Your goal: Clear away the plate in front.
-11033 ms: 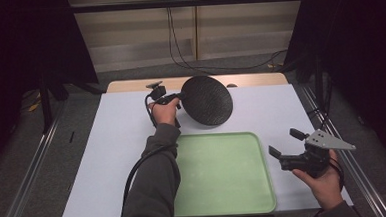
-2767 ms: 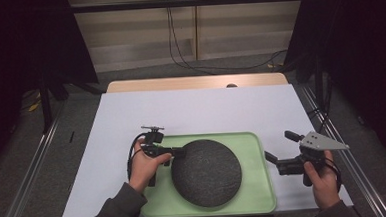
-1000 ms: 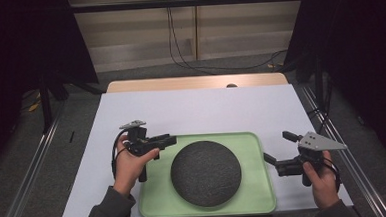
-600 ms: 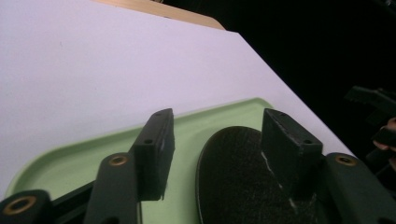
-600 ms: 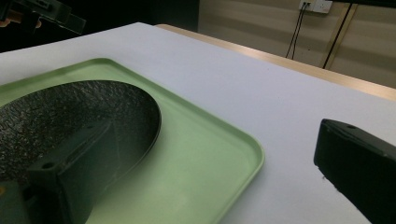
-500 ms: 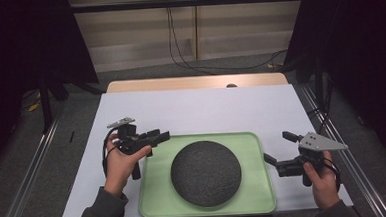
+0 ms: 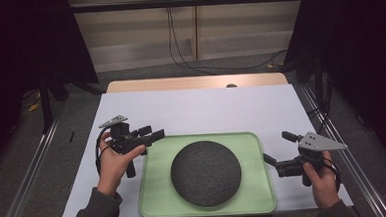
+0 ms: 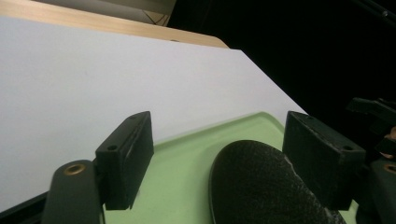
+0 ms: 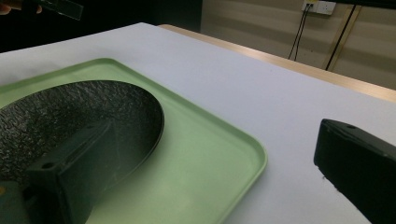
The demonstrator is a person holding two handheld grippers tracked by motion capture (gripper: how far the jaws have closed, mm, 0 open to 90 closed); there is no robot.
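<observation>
The left gripper (image 7: 151, 135) hovers just off the left edge of the green tray (image 7: 258, 195), over the white table cover (image 7: 201, 110), with its jaws spread wide and nothing between them. The person's left hand (image 7: 114, 160) grips its handle from below, and a grey three-cornered plate sits on top of it. In the left gripper view the two black jaws stand well apart, and beyond them lie the near corner of the tray (image 8: 187, 172) and the edge of the dark round plate (image 8: 261, 186).

The right gripper (image 7: 276, 151) sits just off the tray's right edge, held by the right hand (image 7: 320, 174), its jaws likewise parted and empty, pointing in toward the tray. In the right gripper view one jaw is blurred in front of the plate (image 9: 70, 116) and the other hangs over the white cover beside the tray (image 9: 224, 154).

The dark round plate (image 7: 206, 173) lies flat inside the tray, near its middle, touched by neither gripper. Its surface looks rough and pebbled. The tray rests on the near half of the white cover, between the two grippers. Behind the tray, past the cover's far edge, a strip of bare wooden tabletop (image 7: 194, 82) shows, and beyond that black cables (image 7: 177, 44) run down a pale wall to the floor.
</observation>
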